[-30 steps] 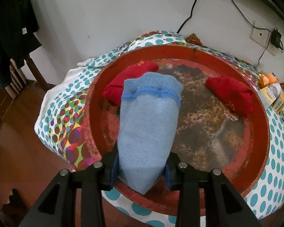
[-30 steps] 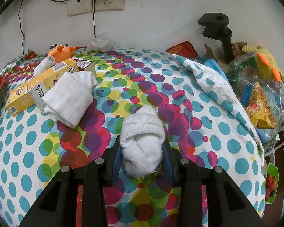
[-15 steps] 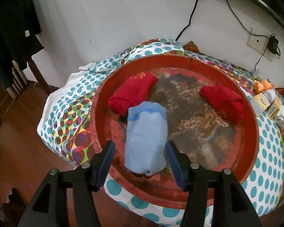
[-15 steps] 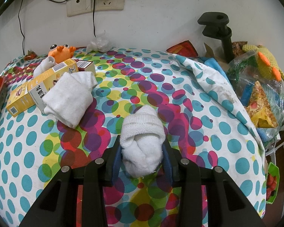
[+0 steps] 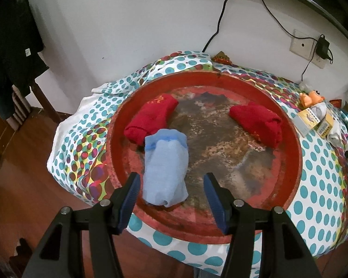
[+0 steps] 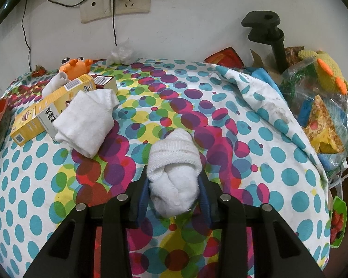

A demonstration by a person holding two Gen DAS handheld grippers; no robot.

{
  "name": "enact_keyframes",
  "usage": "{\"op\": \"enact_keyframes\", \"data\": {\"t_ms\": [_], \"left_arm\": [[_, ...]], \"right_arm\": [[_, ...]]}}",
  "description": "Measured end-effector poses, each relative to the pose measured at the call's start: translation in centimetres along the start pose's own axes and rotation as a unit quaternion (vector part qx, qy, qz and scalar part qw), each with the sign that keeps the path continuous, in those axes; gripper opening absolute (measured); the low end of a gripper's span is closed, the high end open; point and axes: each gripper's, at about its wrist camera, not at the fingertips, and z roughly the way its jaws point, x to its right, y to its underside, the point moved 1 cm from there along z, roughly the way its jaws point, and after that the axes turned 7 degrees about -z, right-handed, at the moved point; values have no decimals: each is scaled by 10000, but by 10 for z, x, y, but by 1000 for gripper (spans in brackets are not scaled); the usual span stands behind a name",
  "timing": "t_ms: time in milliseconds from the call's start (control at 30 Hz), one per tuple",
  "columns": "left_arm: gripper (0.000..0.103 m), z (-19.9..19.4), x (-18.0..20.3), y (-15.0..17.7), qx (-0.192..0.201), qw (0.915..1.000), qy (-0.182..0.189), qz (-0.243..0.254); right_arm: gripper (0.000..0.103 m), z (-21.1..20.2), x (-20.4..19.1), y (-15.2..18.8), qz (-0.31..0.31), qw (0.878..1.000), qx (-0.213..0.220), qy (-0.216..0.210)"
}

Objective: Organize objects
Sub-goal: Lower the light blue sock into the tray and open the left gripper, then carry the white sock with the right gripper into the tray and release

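A light blue rolled sock (image 5: 165,169) lies in the round red tray (image 5: 287,176) near its front left rim, touching a red rolled sock (image 5: 150,119). A second red sock (image 5: 257,124) lies at the tray's right. My left gripper (image 5: 171,200) is open and empty, pulled back above the blue sock's near end. My right gripper (image 6: 174,197) is shut on a white rolled sock (image 6: 175,173) over the dotted tablecloth (image 6: 220,106). Another white rolled sock (image 6: 85,122) lies to the left, leaning on a yellow box (image 6: 51,111).
An orange toy (image 6: 74,66), small boxes and crumpled plastic sit near the wall sockets (image 6: 114,5). A black clamp stand (image 6: 271,34), a knitted yellow toy (image 6: 324,69) and a bag of snacks (image 6: 322,120) crowd the right edge. The floor (image 5: 16,185) lies left of the tray.
My left gripper opened, let go of the blue sock in the tray, and drew back and up. My right gripper has stayed still, holding the white sock.
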Motion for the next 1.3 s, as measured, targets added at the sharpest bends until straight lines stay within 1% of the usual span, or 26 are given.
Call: {"op": "enact_keyframes", "data": {"t_ms": [133,267,400,600,733,833,933,1067,1133,1167,1200,1300], "left_arm": [[58,-3,3,0,-22,10000,73,56],[58,-6,4,0,-54,9999,94,67],[58,-8,5,1,-126,9998,164,75],[58,-9,9,3,-173,9996,164,158],[58,-7,10,4,-233,9995,139,138],[58,-7,10,4,-245,9995,139,122],[58,-8,8,3,-243,9996,137,93],[58,-10,1,1,-277,9995,156,9],[58,-11,-3,0,-300,9994,150,-45],[58,-11,-5,-1,-309,9994,151,-69],[58,-12,-7,-1,-307,9994,155,-91],[58,-16,-13,-4,-254,9994,164,-183]], "right_arm": [[34,-3,10,6,-14,9999,-11,167],[33,-10,23,16,148,9996,-4,227],[32,-19,33,29,192,9997,36,147],[32,-39,40,48,144,9997,176,-24],[32,-51,28,60,70,9994,232,-245],[32,-59,18,69,-31,9981,275,-545],[32,-71,0,72,-153,9963,308,-789],[32,-90,-18,74,-473,9921,416,-1081],[32,-98,-35,72,-627,9898,456,-1197],[32,-104,-43,73,-742,9880,472,-1270],[32,-108,-54,72,-1892,9566,513,-2157],[32,-119,-80,64,-2128,9466,551,-2358]]}}
